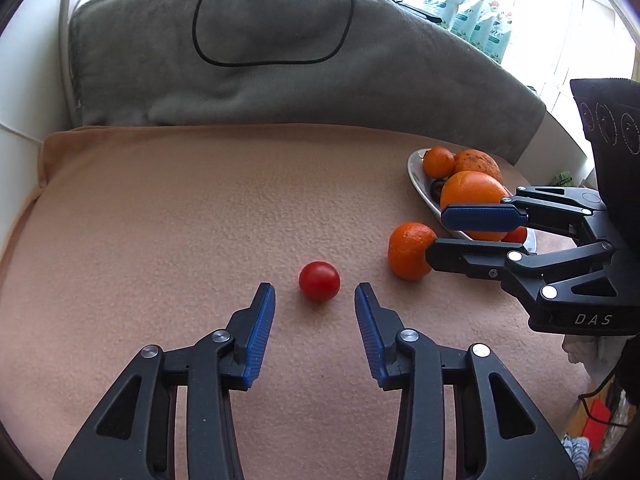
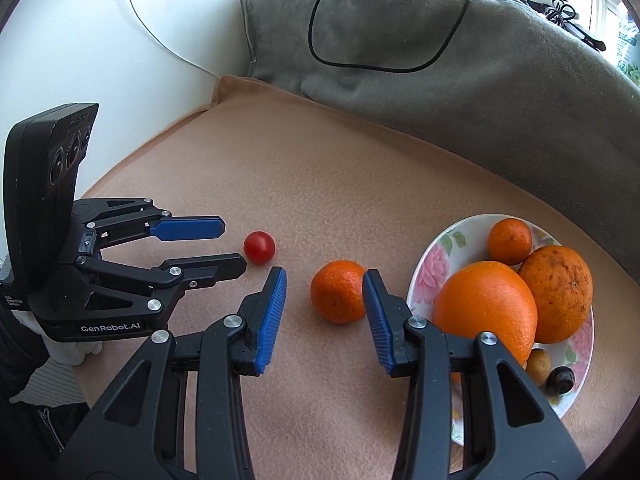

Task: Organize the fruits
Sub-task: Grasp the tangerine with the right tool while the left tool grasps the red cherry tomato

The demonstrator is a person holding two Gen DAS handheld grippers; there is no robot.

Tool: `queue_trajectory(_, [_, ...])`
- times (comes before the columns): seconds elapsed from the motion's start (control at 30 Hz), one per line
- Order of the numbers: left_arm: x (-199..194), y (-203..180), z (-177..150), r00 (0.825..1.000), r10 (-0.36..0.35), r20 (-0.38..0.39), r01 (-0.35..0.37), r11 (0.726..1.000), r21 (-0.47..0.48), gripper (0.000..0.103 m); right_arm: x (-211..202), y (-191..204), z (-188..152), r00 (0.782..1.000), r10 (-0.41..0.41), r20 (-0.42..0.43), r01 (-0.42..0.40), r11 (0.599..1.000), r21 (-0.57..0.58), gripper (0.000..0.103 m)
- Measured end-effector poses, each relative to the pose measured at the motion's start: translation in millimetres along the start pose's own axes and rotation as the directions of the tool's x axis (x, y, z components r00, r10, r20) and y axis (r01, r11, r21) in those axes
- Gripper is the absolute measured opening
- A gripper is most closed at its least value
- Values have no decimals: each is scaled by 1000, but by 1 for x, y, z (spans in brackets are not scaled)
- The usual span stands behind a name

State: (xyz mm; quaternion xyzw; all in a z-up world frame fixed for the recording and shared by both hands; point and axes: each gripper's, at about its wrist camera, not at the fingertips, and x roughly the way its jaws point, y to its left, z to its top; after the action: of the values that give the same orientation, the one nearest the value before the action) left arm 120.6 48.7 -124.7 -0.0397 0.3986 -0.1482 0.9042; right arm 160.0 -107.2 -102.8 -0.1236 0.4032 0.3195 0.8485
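Left tongs (image 1: 315,300) spread just short of the tomato (image 1: 319,287) at centre frame; right tongs (image 2: 325,292) spread around the mandarin (image 2: 339,291), right pad touching. Either round fruit may roll off the soft blanket (image 1: 160,220) if nudged.

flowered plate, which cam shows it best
The right wrist view: the flowered plate shows its rim, pattern and the fruit on it. In the left wrist view the plate sits edge-on, half hidden behind the right gripper.
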Motion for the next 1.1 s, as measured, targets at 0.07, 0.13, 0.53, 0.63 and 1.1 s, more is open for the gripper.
queue_trajectory(0.07, [2,0,1,1000,2,-3,-2,1000,5,39,5,0,4,1000,-3,-8,3,1000,-12,42])
queue_trajectory(0.13, [4,0,3,1000,1,-6,-1,1000,11,38,9,0,6,1000,-5,-15,5,1000,-18,42])
queue_trajectory(0.53, [20,-1,12,999,16,-38,-14,999,43,33,21,-2,8,998,-30,-52,28,999,-42,42])
queue_trajectory(0.63, [23,-1,12,999,15,-47,-13,999,47,31,22,-2,8,998,-35,-54,33,998,-48,42])
queue_trajectory(1.1, [26,2,11,998,29,-54,-27,999,47,23,27,0,2,994,-89,-59,84,993,-84,38])
